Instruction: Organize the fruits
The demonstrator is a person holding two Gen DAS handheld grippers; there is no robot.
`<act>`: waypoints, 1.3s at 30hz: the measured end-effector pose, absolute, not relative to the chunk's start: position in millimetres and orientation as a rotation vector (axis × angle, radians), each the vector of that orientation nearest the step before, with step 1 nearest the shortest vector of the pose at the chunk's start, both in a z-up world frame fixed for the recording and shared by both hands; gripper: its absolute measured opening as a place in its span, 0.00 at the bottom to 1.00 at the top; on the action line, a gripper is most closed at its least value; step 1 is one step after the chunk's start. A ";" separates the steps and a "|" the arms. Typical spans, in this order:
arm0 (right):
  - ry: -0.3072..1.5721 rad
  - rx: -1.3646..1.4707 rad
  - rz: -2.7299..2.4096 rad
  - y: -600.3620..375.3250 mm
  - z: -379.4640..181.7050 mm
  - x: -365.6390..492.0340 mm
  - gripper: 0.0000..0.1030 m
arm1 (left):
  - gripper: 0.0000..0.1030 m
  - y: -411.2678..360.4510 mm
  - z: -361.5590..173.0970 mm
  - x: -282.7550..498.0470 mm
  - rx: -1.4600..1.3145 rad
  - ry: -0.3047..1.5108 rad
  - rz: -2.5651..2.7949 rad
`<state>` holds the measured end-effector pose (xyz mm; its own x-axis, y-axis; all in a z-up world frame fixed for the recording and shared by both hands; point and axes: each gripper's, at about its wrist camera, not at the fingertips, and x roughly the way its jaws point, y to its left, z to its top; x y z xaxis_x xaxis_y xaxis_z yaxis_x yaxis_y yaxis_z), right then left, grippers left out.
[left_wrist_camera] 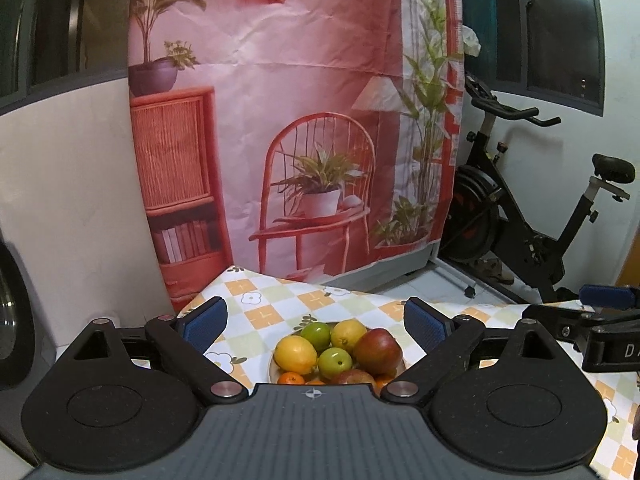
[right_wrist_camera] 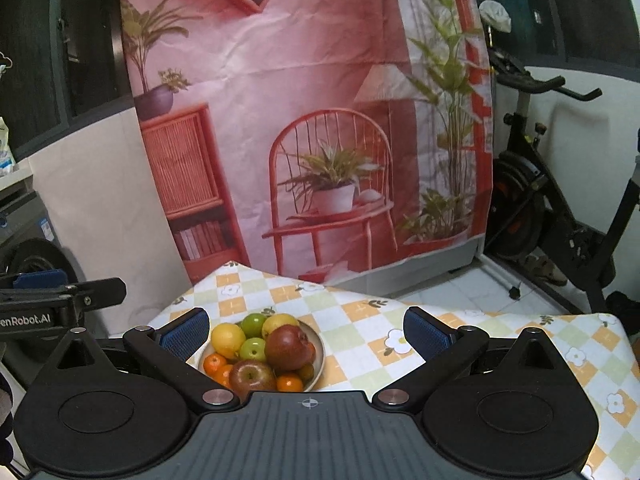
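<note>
Since the checked worktop [right_wrist_camera: 360, 320] carries every fruit piled in one bowl [right_wrist_camera: 319, 346], the scene fits sorting either pending or complete. Both the left tongs [left_wrist_camera: 316, 324] and right tongs [right_wrist_camera: 306, 330] hover spread wide, empty; any grasp should take a top fruit like the red apple [right_wrist_camera: 289, 347], squarely, so the small oranges [right_wrist_camera: 215, 363] stay put.

Fruits [right_wrist_camera: 256, 354] heaped in round bowl [right_wrist_camera: 319, 354] on checkered tablecloth [right_wrist_camera: 360, 312].

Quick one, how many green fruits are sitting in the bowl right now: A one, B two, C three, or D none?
B: two green fruits show in the bowl, among the yellow, red and orange ones, in both wrist views.
</note>
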<state>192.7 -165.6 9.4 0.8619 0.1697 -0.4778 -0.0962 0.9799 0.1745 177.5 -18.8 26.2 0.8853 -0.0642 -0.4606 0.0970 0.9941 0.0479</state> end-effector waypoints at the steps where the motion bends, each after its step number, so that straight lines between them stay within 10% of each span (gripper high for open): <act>1: 0.508 0.145 0.140 -165.2 12.0 190.4 1.00 | 0.94 -19.5 26.8 176.5 0.075 0.476 -0.084; 39: 0.475 0.148 0.131 -160.8 26.4 169.8 1.00 | 1.00 -22.6 34.3 164.6 0.108 0.463 -0.080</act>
